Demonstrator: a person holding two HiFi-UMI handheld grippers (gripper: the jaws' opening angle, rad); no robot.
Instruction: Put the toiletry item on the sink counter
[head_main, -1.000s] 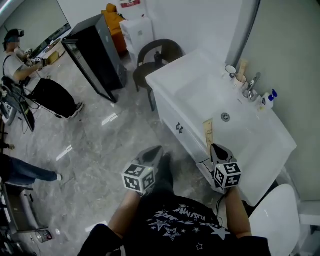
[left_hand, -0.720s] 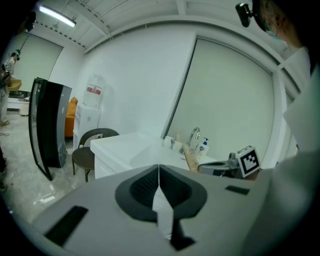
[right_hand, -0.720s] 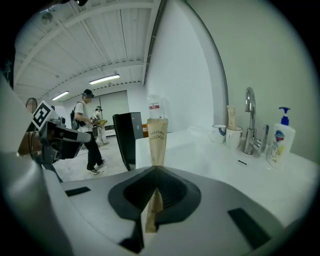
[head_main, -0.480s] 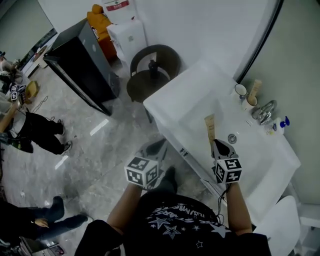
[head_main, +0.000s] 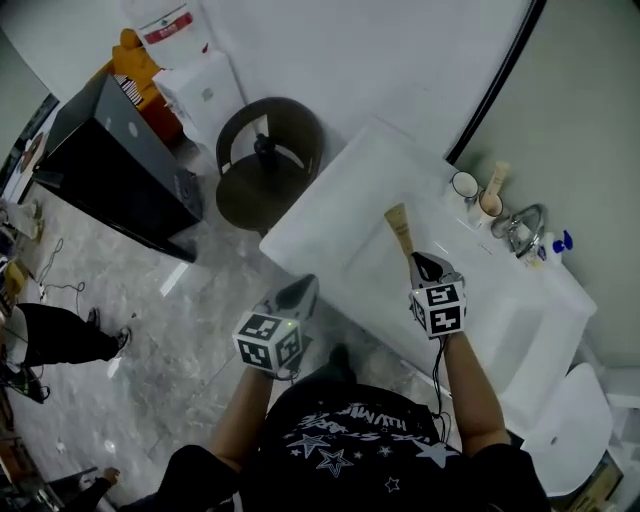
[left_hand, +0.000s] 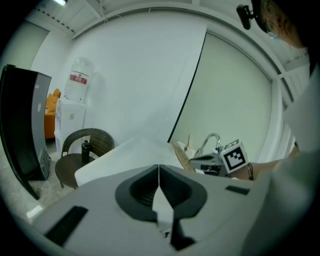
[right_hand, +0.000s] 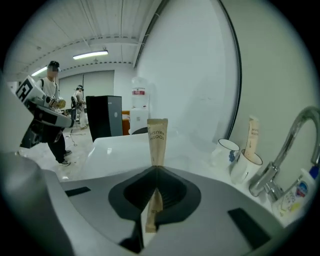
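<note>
A flat tan toothbrush packet (head_main: 400, 229) (right_hand: 156, 141) sticks out forward from my right gripper (head_main: 424, 267) (right_hand: 156, 170), whose jaws are shut on its lower part. The gripper holds it in the air over the white sink counter (head_main: 330, 215) (right_hand: 115, 147), near the basin. My left gripper (head_main: 297, 298) (left_hand: 158, 170) hangs over the floor in front of the vanity, jaws shut with nothing between them.
At the back of the counter stand two cups (head_main: 464, 185) (right_hand: 224, 151), one holding a tan tube (head_main: 494, 181) (right_hand: 252, 134), beside a chrome tap (head_main: 524, 230) (right_hand: 285, 145) and a small blue-capped bottle (head_main: 553, 246). A dark round chair (head_main: 268, 160) with a bottle stands left of the vanity; a black cabinet (head_main: 110, 170) further left.
My right gripper has carried the packet from the vanity's front edge out over the counter. The view has swung toward the wall, and the left gripper has stayed low in front.
</note>
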